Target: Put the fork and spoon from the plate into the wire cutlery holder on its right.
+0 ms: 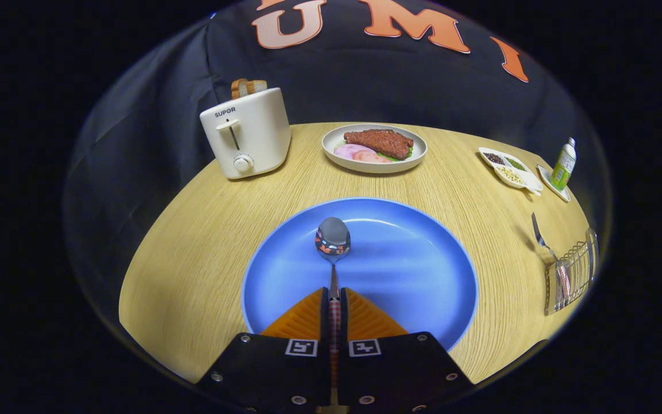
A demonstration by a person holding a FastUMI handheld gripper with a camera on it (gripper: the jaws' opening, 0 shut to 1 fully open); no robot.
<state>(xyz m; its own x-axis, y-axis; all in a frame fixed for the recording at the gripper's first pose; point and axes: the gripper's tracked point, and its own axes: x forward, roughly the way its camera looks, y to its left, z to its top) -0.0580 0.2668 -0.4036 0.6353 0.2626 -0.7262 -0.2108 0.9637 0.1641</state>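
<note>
Steel spoon (333, 253) sits pinched by its handle in my jaws (334, 302), running straight ahead over the blue plate (423, 270), while the wire cutlery holder (571, 277), fork (541, 234) already in it, lies far right of frame on the tabletop (204, 241).

gripper (334, 299) fingers closed nearly together, both pressing the spoon (333, 241) handle between them; spoon bowl sticks out ahead of the fingertips, gripper pointing straight forward, roughly level, low over the plate (423, 270)
</note>
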